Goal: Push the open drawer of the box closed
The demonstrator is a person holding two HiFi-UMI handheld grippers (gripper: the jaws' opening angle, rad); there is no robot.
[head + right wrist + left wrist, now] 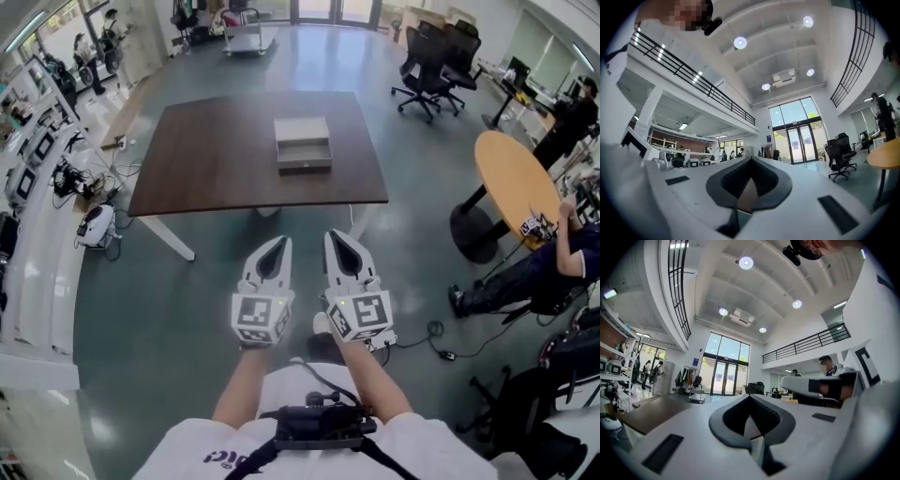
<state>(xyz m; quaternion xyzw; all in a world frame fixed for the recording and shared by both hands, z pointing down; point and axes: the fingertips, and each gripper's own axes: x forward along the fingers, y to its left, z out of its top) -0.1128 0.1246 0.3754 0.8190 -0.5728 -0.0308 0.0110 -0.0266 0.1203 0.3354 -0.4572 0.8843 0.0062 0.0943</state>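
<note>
A grey box sits on the dark brown table, its drawer pulled out toward me and showing an empty inside. Both grippers hang in front of my body, over the floor and well short of the table's near edge. In the head view my left gripper and my right gripper point at the table, side by side, each shut with nothing held. The left gripper view shows its jaws closed, aimed up at the hall. In the right gripper view, that gripper is likewise shut and empty.
White table legs stand under the near edge. A round wooden table with a seated person is at the right. Black office chairs stand at the back right, benches with equipment along the left, cables on the floor.
</note>
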